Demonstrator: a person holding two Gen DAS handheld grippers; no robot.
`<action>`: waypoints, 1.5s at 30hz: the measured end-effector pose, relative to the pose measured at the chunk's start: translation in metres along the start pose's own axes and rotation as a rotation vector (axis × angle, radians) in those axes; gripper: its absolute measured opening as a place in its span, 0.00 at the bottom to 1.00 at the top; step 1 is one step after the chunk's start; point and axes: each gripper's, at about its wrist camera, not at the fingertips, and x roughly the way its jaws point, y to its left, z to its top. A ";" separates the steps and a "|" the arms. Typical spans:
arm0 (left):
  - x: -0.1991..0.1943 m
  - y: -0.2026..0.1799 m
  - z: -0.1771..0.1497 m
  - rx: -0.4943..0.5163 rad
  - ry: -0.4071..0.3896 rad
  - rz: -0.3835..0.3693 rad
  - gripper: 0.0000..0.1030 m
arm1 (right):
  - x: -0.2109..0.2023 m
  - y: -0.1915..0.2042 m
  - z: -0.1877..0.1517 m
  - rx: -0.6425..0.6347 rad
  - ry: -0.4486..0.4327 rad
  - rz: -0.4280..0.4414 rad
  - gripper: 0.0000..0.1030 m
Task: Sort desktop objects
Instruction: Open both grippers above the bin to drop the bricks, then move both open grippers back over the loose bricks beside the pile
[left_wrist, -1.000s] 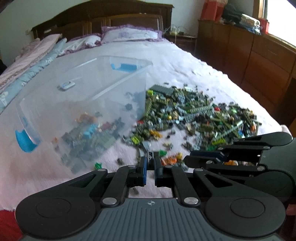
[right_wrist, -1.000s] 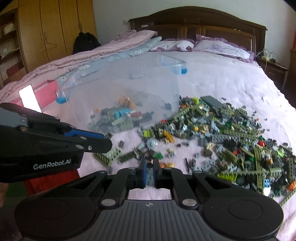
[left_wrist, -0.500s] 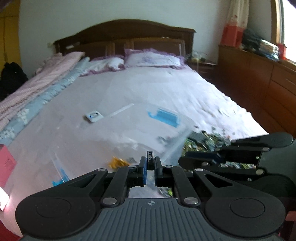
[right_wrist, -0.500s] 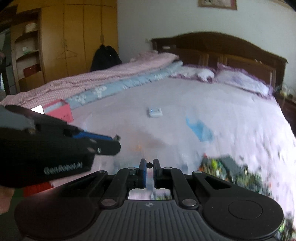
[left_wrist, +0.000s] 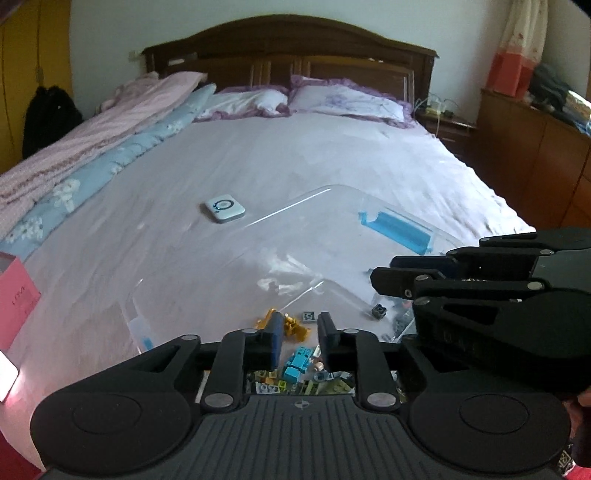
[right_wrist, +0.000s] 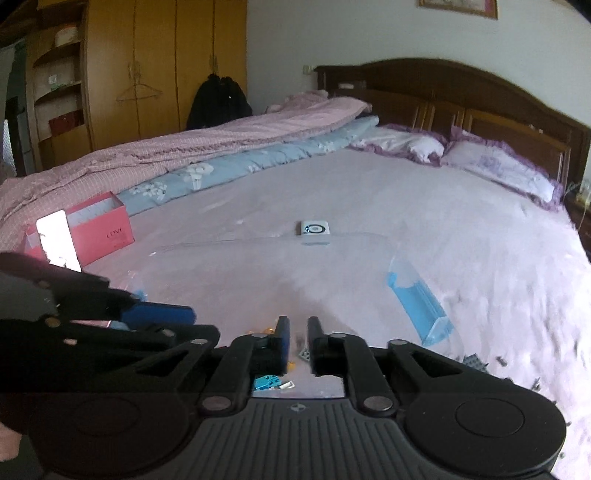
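Observation:
A clear plastic bin (left_wrist: 332, 190) with blue handles (left_wrist: 395, 229) lies on the bed. Its floor holds loose building bricks: a yellow piece (left_wrist: 293, 325), a light blue figure (left_wrist: 297, 363) and a dark stud (left_wrist: 378, 310). My left gripper (left_wrist: 300, 325) hovers over these bricks, open, with nothing between its fingers. My right gripper (right_wrist: 298, 326) is also over the bin (right_wrist: 369, 236), open and empty. Each gripper shows in the other's view: the right one (left_wrist: 384, 275) at the right, the left one (right_wrist: 177, 314) at the left.
A small white device (left_wrist: 225, 208) lies on the sheet beyond the bin. A pink box (right_wrist: 92, 229) stands at the left bed edge by folded quilts (right_wrist: 184, 158). A few loose bricks (right_wrist: 476, 360) lie right of the bin. A wooden dresser (left_wrist: 535, 158) lines the right wall.
Both grippers swung from the brick pile to above the bin. Each was shut on a small piece and now stands open and empty.

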 end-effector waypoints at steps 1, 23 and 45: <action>-0.001 0.001 -0.001 -0.003 -0.001 0.000 0.31 | 0.000 0.000 0.000 0.003 -0.003 -0.001 0.19; -0.044 -0.064 -0.089 0.140 0.058 -0.122 0.46 | -0.087 -0.030 -0.172 0.246 0.125 -0.116 0.31; -0.009 -0.078 -0.154 0.159 0.238 -0.150 0.42 | -0.103 -0.012 -0.232 0.216 0.215 -0.126 0.26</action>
